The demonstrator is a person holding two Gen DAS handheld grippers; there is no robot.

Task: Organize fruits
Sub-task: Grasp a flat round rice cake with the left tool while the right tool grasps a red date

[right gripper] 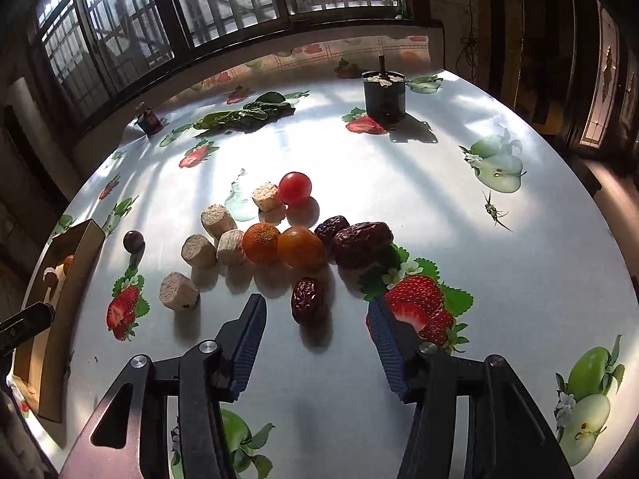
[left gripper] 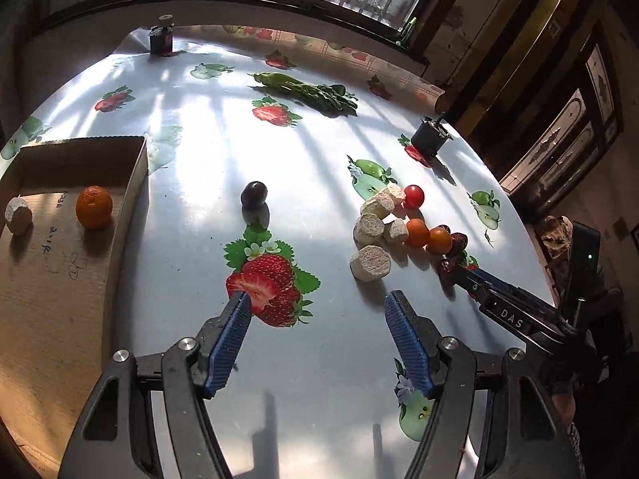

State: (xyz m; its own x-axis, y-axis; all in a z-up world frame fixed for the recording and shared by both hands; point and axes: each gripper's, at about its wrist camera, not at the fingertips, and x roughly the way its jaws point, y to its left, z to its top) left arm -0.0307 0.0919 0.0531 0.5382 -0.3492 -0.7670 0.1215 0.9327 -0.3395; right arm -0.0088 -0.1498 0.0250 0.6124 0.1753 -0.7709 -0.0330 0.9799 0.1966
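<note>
From your left gripper point(left gripper: 317, 299), jaws apart and empty, a plum point(left gripper: 254, 192) sits alone on the table point(left gripper: 319, 359); an orange point(left gripper: 94, 206) rests inside the cardboard box point(left gripper: 135, 175).

From your right gripper point(right gripper: 317, 311), unclenched, a date point(right gripper: 307, 300) lies just ahead between the fingertips, untouched.

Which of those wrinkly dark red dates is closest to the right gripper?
The lone date lying just ahead of the right gripper, apart from the pile. The other two dates sit farther back, beside the oranges.
</note>
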